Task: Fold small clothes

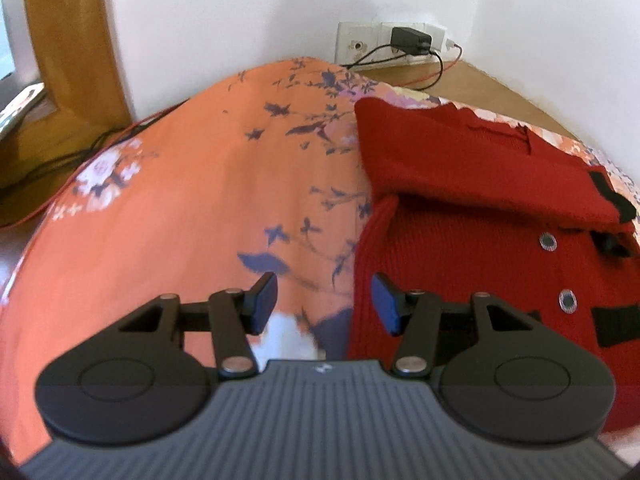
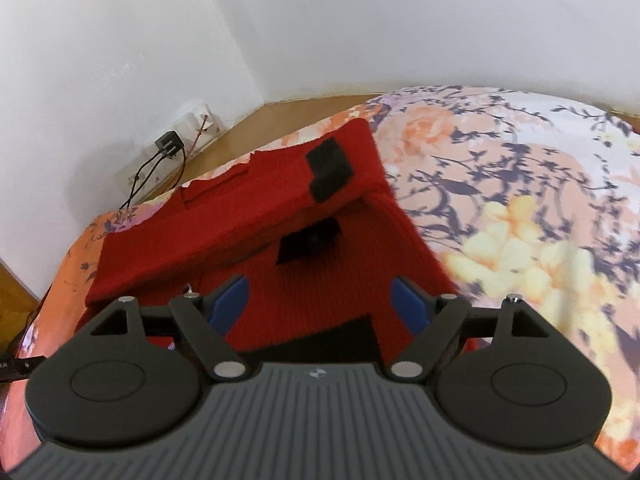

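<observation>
Currently, a red cardigan [image 1: 480, 184] is seen lying on a floral sheet [image 1: 180, 208], near the corner of the bed closest to a wall socket [image 1: 390, 46] with a black plug [image 1: 410, 40] and trailing cables. One red sleeve [image 2: 240, 216] is folded across the body of the garment, its black cuff [image 2: 330, 170] uppermost in the right wrist view. Black patches are shown on the front, and two pale buttons [image 1: 567, 301] are visible in the left wrist view.

The left gripper [image 1: 324, 302] is held with its jaws apart and nothing between them; its right pad overlaps the ribbed left edge of the cardigan, while its left pad is over the sheet. Whether the pads touch the cloth cannot be told.

The right gripper [image 2: 320, 304] is likewise spread wide and empty, positioned over the lower part of the cardigan, with red knit seen between its blue pads [image 2: 230, 304].

A wooden frame [image 1: 76, 40] is seen at the far left.
</observation>
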{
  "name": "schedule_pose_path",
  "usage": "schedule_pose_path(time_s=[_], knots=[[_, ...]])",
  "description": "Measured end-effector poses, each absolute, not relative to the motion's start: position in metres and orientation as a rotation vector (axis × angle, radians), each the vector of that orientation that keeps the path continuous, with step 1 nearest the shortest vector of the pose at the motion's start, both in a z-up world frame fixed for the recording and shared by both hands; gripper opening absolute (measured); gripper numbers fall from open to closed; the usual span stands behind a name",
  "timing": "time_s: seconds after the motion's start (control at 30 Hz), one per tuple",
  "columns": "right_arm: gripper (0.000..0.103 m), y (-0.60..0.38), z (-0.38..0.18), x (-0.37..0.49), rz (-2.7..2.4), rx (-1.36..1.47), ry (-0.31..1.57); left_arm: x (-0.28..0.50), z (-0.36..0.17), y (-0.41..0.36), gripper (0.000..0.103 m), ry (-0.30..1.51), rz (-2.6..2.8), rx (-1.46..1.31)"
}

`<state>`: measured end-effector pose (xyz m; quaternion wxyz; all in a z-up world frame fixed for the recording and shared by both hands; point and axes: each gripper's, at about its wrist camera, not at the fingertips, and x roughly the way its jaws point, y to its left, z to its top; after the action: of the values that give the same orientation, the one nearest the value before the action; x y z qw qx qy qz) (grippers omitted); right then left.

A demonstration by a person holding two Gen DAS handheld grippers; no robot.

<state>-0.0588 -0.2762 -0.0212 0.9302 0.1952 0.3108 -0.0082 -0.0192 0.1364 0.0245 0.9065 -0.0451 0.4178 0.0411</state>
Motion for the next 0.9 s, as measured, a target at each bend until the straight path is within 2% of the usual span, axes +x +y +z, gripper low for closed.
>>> schedule_pose_path(time_s=[0.13,0.57,0.9], knots=[[0.088,-0.287,-0.019,-0.081,-0.025,0.394,0.628,-0.035,0.022,0.131,0.062,0.876,0.075,-0.11],[0.09,-0.312,-0.026,-0.142,-0.043,0.376,0.656,-0.07,0.015,0.119,0.066,0.914,0.04,-0.133],[0.091,-0.321,-0.043,-0.149,0.004,0.381,0.719,-0.089,0.002,0.122,0.067,0.954,-0.033,-0.259]])
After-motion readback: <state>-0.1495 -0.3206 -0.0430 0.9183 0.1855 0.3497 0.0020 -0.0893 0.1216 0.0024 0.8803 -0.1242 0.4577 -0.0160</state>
